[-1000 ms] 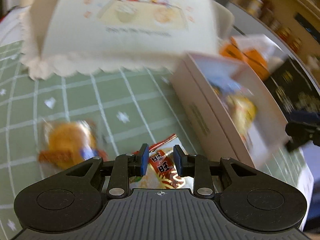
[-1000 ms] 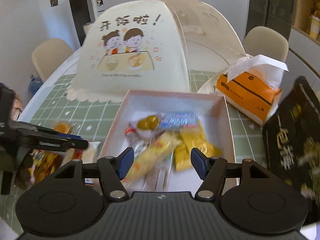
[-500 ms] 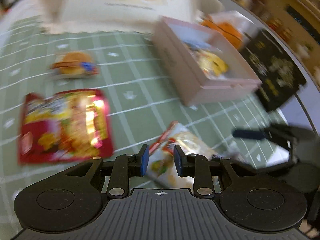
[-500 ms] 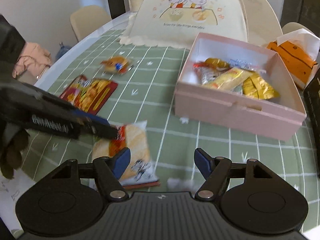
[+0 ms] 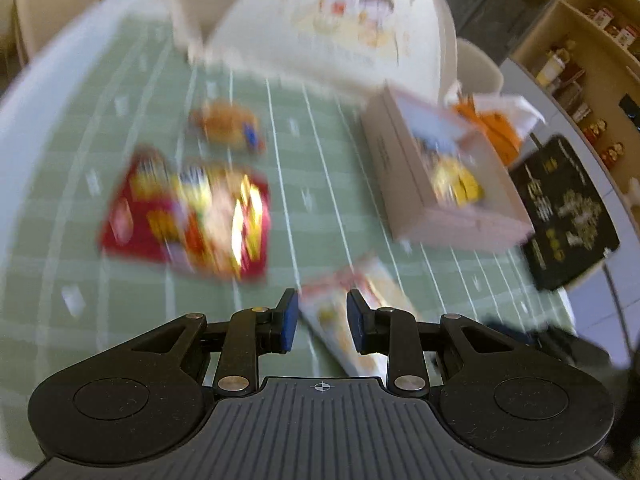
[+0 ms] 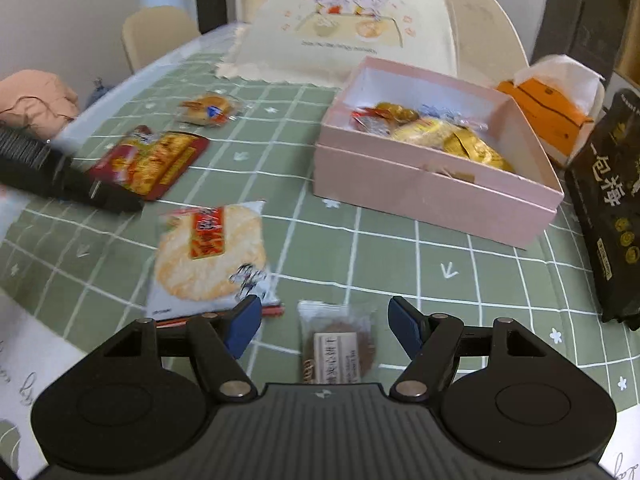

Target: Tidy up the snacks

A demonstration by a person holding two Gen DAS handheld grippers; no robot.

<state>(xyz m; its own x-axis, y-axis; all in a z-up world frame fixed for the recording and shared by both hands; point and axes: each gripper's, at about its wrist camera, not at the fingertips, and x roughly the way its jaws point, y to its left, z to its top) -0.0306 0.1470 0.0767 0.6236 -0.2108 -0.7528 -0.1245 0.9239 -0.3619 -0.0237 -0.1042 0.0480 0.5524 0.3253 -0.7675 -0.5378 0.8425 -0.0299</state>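
Note:
A pink box (image 6: 432, 196) holding several wrapped snacks stands on the green checked tablecloth; it also shows in the blurred left wrist view (image 5: 404, 176). A rice cracker pack (image 6: 210, 256) lies flat on the cloth. My left gripper (image 5: 322, 320) hangs above the rice cracker pack (image 5: 352, 320), its jaws a little apart and holding nothing; it shows as a dark arm (image 6: 60, 178) in the right wrist view. My right gripper (image 6: 324, 326) is open above a small brown cookie pack (image 6: 338, 346). A red snack bag (image 6: 150, 162) and a bun pack (image 6: 208, 110) lie further left.
A cream mesh food cover (image 6: 352, 28) stands at the back. An orange tissue pack (image 6: 548, 108) and a black bag (image 6: 612, 216) lie right of the box. Chairs stand around the table. The near table edge runs below my grippers.
Both grippers pulled back from the box toward the near table edge. The left gripper swung over the rice cracker pack, which lies on the cloth. The cookie pack came into the right view.

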